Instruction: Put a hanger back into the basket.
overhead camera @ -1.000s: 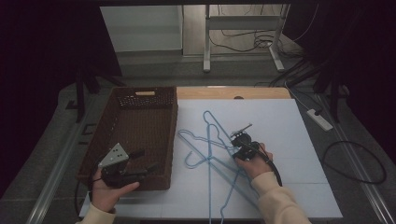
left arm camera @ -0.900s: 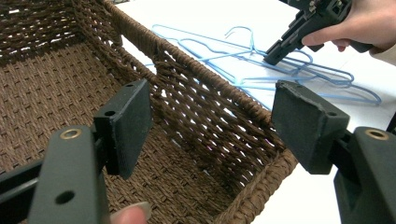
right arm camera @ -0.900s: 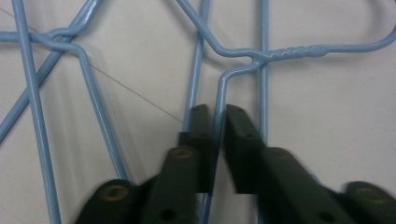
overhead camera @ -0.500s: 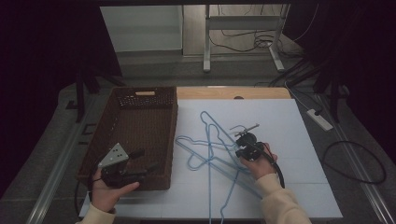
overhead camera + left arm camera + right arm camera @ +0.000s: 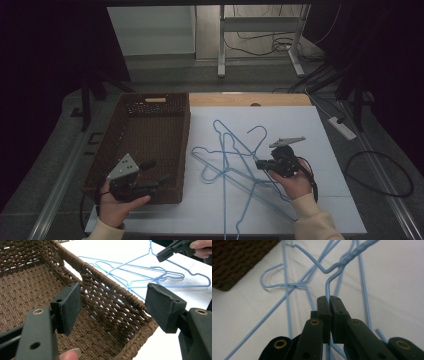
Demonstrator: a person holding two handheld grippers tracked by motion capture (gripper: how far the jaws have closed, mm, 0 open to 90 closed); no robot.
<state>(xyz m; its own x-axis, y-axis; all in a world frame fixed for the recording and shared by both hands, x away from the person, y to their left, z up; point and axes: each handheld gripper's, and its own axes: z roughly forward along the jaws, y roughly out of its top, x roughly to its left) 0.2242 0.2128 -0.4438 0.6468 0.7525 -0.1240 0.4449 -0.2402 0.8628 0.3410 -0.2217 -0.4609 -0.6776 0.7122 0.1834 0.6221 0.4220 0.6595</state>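
Clearly the right gripper [image 5: 328, 301] has its two black jaws pinched together on the wire of a light blue wire hanger [image 5: 337, 267], just below the twisted neck; the wire runs up out of the closed pads and bends away toward the top of the right gripper view; the jaws have just been closing, and the wire sits between them. From the high view, the right gripper [image 5: 261, 164] points left across the white tabletop [image 5: 310, 125], held in the person's right hand [image 5: 290, 180], with its grey three-cornered plate on top; the gripped hanger [image 5: 250, 150] belongs to a loose tangle of several blue wire hangers [image 5: 225, 160] lying crossed over one another on the white surface, just to the right of the brown wicker basket [image 5: 150, 107]; which of the overlapping hangers is the held one cannot be told from above.

The left gripper [image 5: 112, 302] stands wide open with nothing between its pads; it hovers over the near right corner of the wicker basket [image 5: 120, 290], looking across the woven rim toward the hangers [image 5: 150, 277] beyond; in the high view the left gripper [image 5: 155, 172] sits at the basket's near edge, held in the left hand [image 5: 117, 205]; the other gripper's black jaw tip [image 5: 172, 251] shows at the top right of the left gripper view.
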